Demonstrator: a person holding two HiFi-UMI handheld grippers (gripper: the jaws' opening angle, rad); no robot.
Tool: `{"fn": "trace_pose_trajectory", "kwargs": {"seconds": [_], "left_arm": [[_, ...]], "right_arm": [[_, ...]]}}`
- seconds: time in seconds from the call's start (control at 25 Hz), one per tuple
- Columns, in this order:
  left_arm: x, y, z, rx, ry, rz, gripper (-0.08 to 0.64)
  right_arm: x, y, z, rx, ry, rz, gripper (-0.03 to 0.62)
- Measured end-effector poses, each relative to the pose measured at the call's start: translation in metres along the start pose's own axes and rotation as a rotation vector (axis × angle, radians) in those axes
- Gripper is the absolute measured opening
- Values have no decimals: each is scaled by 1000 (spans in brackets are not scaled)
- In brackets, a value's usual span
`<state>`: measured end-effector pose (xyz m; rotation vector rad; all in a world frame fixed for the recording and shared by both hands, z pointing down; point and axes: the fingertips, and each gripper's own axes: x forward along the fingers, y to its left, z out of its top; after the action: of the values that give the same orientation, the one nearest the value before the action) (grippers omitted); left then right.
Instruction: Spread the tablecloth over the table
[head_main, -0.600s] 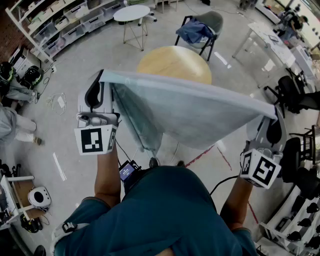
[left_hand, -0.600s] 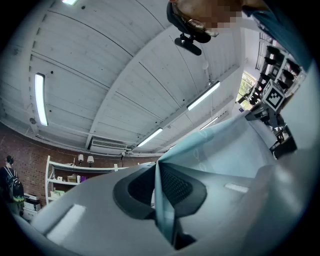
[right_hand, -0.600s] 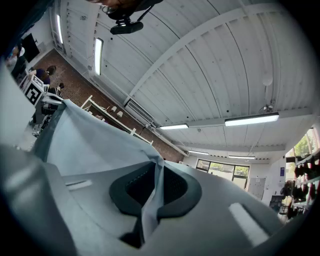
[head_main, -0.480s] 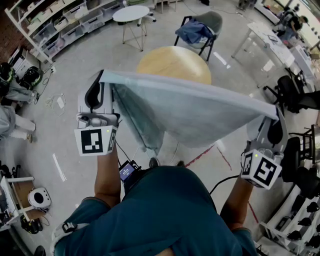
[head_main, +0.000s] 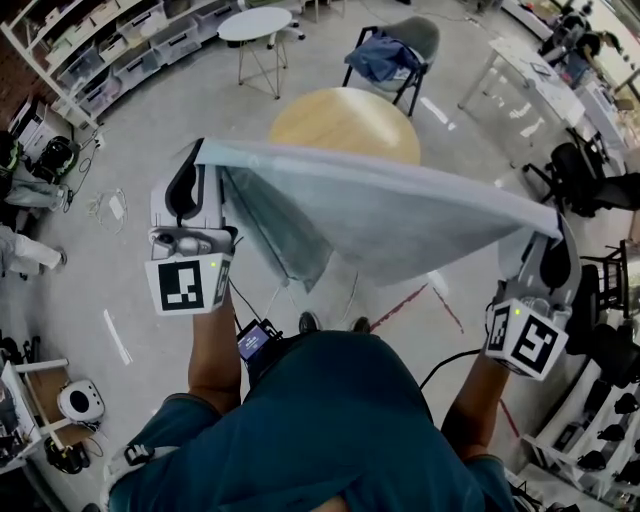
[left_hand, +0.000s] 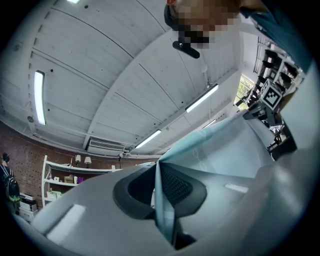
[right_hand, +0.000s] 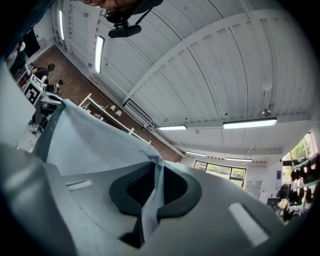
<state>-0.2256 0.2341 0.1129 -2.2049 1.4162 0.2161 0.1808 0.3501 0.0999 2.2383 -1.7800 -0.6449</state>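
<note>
A pale blue-grey tablecloth (head_main: 400, 215) hangs stretched in the air between my two grippers, sagging into a fold at its lower left. My left gripper (head_main: 205, 155) is shut on its left corner. My right gripper (head_main: 553, 232) is shut on its right corner. In the left gripper view the cloth (left_hand: 220, 145) runs pinched between the dark pads of the left gripper (left_hand: 159, 185). The right gripper view shows the same for the cloth (right_hand: 85, 140) in the right gripper (right_hand: 150, 192). The round wooden table (head_main: 345, 120) stands bare just beyond the cloth, its near edge hidden by it.
A chair with a blue garment (head_main: 395, 55) stands behind the table, and a small white round table (head_main: 258, 22) is further back. Shelving (head_main: 110, 50) lines the far left. A white desk (head_main: 540, 80) and black chairs (head_main: 585, 180) are at the right. Red tape (head_main: 410, 305) marks the floor.
Hardly anything: both grippers keep the cloth stretched at about the same place. The view has tilted a little, so the table sits slightly higher in the picture.
</note>
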Motion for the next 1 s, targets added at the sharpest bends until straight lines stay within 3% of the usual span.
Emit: {"fn": "trace_pose_trajectory", "kwargs": {"seconds": [0.72, 1.0], "left_arm": [[-4, 24, -3, 12, -49, -34, 15], [10, 21, -12, 47, -23, -7, 15]], "right_arm": [[-4, 20, 23, 13, -34, 0, 12], [30, 17, 14, 29, -61, 40, 12]]}}
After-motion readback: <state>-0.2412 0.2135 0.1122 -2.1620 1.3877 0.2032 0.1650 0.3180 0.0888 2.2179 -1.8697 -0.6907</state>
